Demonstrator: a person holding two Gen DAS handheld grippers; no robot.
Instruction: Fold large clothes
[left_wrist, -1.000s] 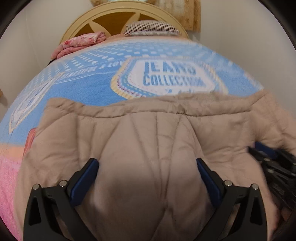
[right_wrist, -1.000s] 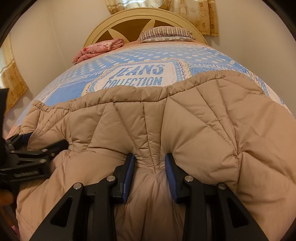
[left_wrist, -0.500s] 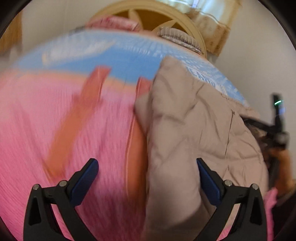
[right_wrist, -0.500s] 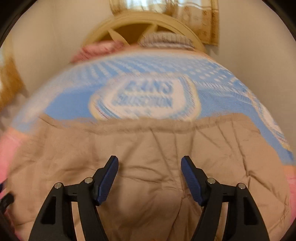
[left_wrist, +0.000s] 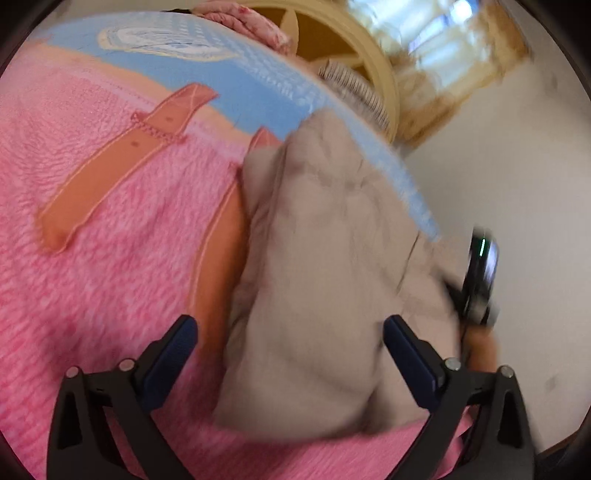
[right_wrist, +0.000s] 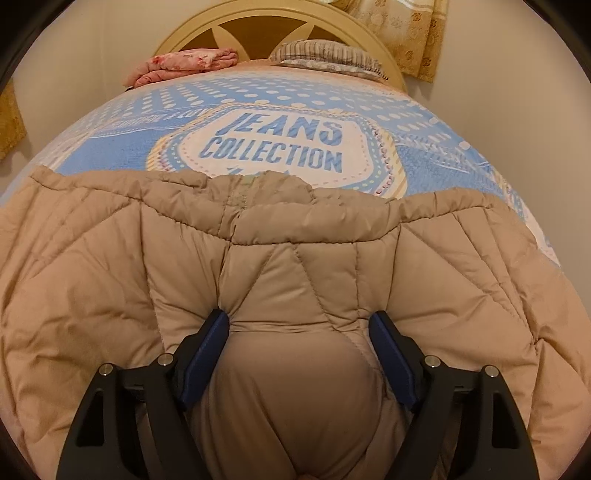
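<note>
A large beige quilted puffer jacket (right_wrist: 295, 258) lies spread across the near part of the bed. My right gripper (right_wrist: 299, 332) is open, its blue pads either side of a puffy bulge of the jacket, touching it. In the left wrist view the jacket's left edge (left_wrist: 325, 266) lies bunched on the pink fleece blanket (left_wrist: 92, 258). My left gripper (left_wrist: 290, 339) is open wide and empty, over that edge. The right gripper tool shows blurred at the right of the left wrist view (left_wrist: 478, 280).
A blue "JEANS COLLECTION" bedspread (right_wrist: 277, 140) covers the bed beyond the jacket. A folded pink cloth (right_wrist: 184, 66) and a striped pillow (right_wrist: 325, 55) lie by the cream headboard (right_wrist: 258, 22). Orange straps (left_wrist: 122, 162) are sewn on the pink blanket. Walls flank the bed.
My right gripper opened from a shut pinch on the jacket and now straddles a bulge. My left gripper swung left off the jacket's middle to its left edge, staying open.
</note>
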